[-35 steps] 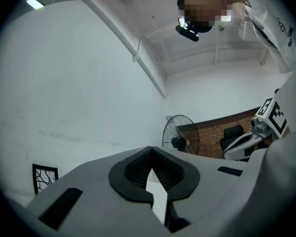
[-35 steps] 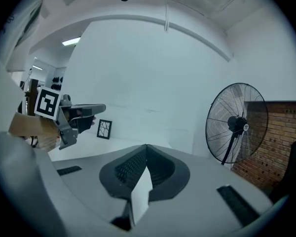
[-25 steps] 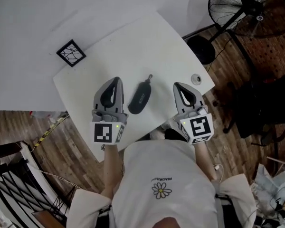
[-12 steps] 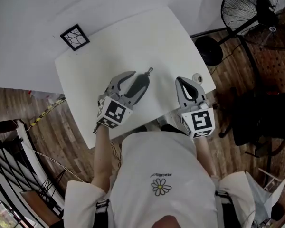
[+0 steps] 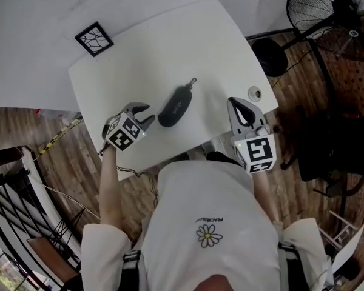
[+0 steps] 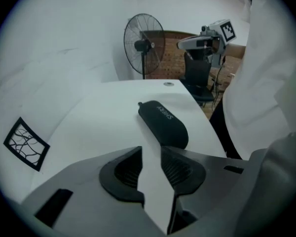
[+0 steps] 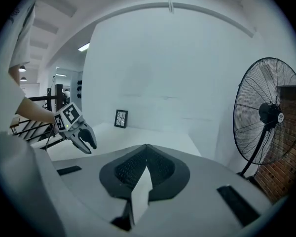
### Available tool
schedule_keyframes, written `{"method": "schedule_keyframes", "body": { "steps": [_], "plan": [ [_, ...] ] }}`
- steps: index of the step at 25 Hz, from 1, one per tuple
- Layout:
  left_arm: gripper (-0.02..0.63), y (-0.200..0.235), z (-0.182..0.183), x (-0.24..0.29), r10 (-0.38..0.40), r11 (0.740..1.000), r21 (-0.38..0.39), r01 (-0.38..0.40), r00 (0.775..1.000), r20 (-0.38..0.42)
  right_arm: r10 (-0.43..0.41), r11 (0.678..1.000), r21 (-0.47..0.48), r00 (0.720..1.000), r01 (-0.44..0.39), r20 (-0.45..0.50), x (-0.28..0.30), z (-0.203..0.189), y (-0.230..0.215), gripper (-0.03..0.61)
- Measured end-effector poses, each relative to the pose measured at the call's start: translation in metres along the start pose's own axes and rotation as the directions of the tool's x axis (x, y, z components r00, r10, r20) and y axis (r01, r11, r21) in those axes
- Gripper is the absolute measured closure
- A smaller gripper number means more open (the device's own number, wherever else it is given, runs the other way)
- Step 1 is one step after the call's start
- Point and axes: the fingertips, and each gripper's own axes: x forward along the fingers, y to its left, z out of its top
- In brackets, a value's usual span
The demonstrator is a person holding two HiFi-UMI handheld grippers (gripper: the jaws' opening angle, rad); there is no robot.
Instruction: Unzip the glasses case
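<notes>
Glasses case: lies mid-table. Its zip line is too small to make out; only the pull shows, at the far end. In the left gripper view, the case's near end is cut off by a jaw.

Left gripper: released, just left of the case's near end. Jaws partly apart and just closing, with bare tabletop between them.

Right gripper: clenched on nothing at the table's near right edge, well apart from the case.

glasses case: white lettering, roughly "SHERY" | shirt: print illegible
</notes>
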Motion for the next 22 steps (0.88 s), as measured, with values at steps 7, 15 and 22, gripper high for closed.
{"method": "schedule_keyframes", "body": {
  "steps": [7, 15, 22],
  "plan": [
    [0.598, -0.01, -0.015, 0.026, 0.001, 0.996, 0.091, 0.003, 0.999, -0.04, 0.024, 1.0, 0.001, 0.999, -0.024, -0.022, 0.004, -0.005, 0.011, 0.572],
    [0.598, -0.049, -0.004, 0.038, -0.082, 0.99, 0.116, 0.083, 0.997, -0.015, 0.046, 0.999, 0.009, 0.998, -0.045, -0.043, 0.004, -0.013, 0.023, 0.572],
    [0.598, -0.11, 0.042, 0.066, -0.219, 0.963, 0.177, 0.205, 0.973, 0.065, 0.026, 1.0, 0.012, 0.998, -0.025, -0.051, 0.002, -0.017, 0.021, 0.572]
  ]
}}
